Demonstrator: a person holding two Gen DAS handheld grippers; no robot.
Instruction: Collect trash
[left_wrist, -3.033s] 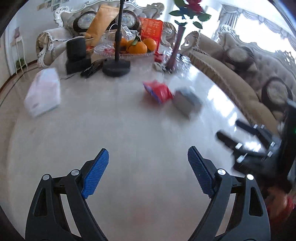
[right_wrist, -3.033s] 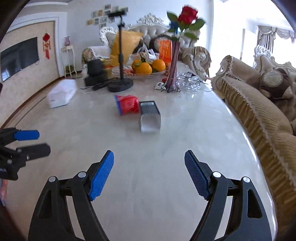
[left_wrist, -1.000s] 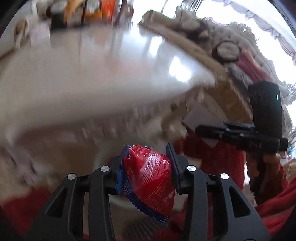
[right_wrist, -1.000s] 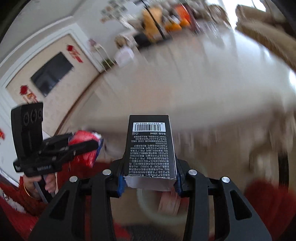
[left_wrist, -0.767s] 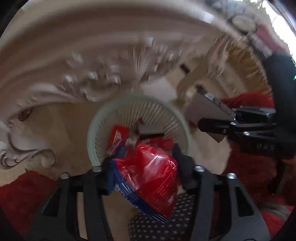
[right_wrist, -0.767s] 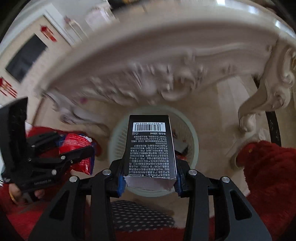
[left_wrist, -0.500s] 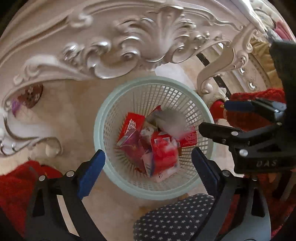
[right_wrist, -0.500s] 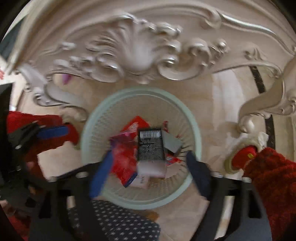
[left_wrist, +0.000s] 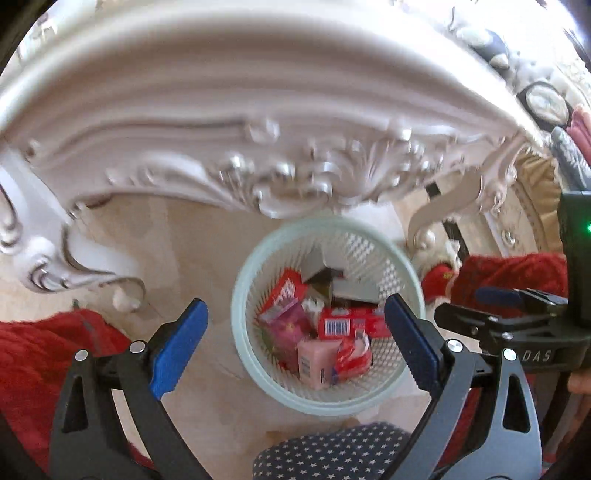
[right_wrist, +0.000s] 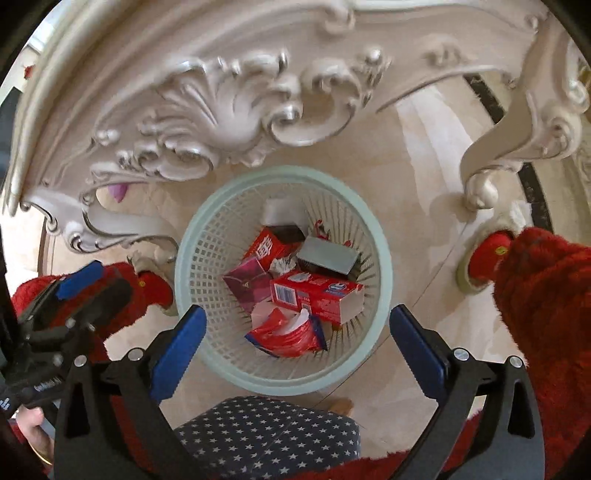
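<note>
**Both grippers hang empty over the filled basket**

The left gripper (left_wrist: 295, 332) and the right gripper (right_wrist: 295, 343) are both held above the round pale-green plastic lattice waste basket (right_wrist: 192, 236), pointing down into it. Each has its blue-padded jaws spread wide with nothing between them, so both are released and empty. Held this way, anything let go would fall straight through the basket's mouth, which would explain the downward aim.

The trash lies inside the basket, piled toward its middle. A crumpled red foil snack wrapper (right_wrist: 286, 334) sits at the near side of the heap, just below a long red cardboard carton with a barcode (right_wrist: 317, 295). A grey rectangular box (right_wrist: 327, 256) lies tilted against the far right of the pile, beside a red printed packet (right_wrist: 267, 249) and a magenta pouch (right_wrist: 249, 284). In the left wrist view a pink packet (left_wrist: 314, 362) shows near the basket's near rim. The pieces overlap and lean on one another as dropped things do.

The basket stands on the beige tiled floor (right_wrist: 417, 184), tucked just under the carved edge of the ornate cream table (right_wrist: 221, 99), near its curled right leg (right_wrist: 491, 158), which keeps it within easy reach. A navy star-print cushion (right_wrist: 266, 432) sits at the near side. Judging by this, the deposit step looks finished.
</note>
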